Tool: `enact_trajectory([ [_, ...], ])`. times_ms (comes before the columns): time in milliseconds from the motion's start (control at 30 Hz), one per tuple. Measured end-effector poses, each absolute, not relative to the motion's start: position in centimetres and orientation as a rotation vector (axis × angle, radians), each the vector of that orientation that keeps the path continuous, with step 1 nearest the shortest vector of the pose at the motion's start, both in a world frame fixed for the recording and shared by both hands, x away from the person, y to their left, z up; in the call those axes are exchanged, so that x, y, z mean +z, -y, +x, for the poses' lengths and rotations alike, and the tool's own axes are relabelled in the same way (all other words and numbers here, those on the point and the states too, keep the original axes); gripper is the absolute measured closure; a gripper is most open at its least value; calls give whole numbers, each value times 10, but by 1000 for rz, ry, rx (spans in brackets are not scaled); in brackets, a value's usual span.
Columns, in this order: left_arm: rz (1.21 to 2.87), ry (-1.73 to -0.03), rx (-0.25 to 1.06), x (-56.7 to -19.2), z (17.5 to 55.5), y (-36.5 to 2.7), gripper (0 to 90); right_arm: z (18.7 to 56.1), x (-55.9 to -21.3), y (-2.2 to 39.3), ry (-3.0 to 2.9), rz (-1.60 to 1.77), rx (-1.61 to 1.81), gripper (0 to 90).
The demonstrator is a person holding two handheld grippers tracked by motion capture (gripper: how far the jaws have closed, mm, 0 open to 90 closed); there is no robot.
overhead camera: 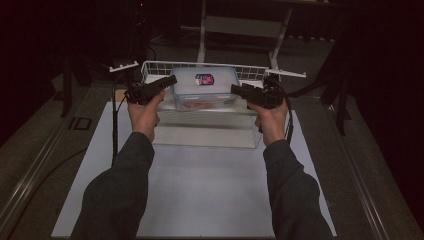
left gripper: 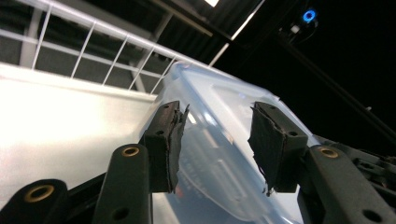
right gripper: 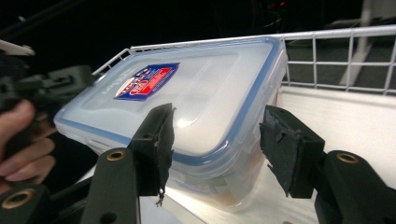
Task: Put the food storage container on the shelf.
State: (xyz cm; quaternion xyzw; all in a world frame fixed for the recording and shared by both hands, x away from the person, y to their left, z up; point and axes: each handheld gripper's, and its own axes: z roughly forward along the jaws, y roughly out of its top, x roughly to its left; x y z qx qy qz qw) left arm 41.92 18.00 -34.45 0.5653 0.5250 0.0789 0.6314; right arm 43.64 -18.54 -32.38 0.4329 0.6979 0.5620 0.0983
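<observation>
A clear plastic food box [overhead camera: 205, 90] with a blue-sealed lid and a red and blue label [overhead camera: 204, 79] sits at the front of a white wire basket [overhead camera: 150, 67]. My left gripper [overhead camera: 170, 81] points at its left end. In the left gripper view the box [left gripper: 219, 154] has its edge between the two black pads [left gripper: 163, 140], which stand apart, so that gripper [left gripper: 217, 144] is open. My right gripper [overhead camera: 235, 89] points at the right end. Its jaws [right gripper: 215, 144] straddle the near corner of the box [right gripper: 201, 102], open, with a gap at the right pad [right gripper: 285, 144].
A clear plastic stand [overhead camera: 205, 132] lies in front of the basket on a white mat [overhead camera: 200, 190]. The basket's wire wall [right gripper: 336, 51] rises behind the box. Dark floor and metal frames surround the table. The other hand [right gripper: 18, 144] shows at the left of the right gripper view.
</observation>
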Motion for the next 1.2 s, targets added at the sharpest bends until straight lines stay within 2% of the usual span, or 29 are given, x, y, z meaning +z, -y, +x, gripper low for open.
enact_trajectory([
  [300,1443,-994,332,-328,381,-176,704,412,-316,189,-2032,1151,1651,424],
  [333,1462,-975,350,-327,377,-175,756,408,-316,191,-2034,1136,1655,424],
  [467,1591,-913,432,-330,366,-163,863,399,-318,196,-2041,1115,1670,424],
  [500,1694,-894,510,-335,363,-151,863,394,-320,198,-2046,1106,1672,424],
  [567,1756,-898,576,-339,363,-143,884,385,-326,203,-2064,1083,1689,423],
  [667,1820,-933,615,-345,370,-137,883,377,-332,208,-2071,1079,1708,423],
  [933,1828,-974,589,-354,379,-136,840,365,-350,215,-2111,1081,1663,422],
  [1067,1838,-945,545,-356,372,-139,742,356,-359,218,-2136,1060,1596,412],
  [1200,1857,-901,557,-360,356,-143,629,346,-367,218,-2173,999,1437,411],
])
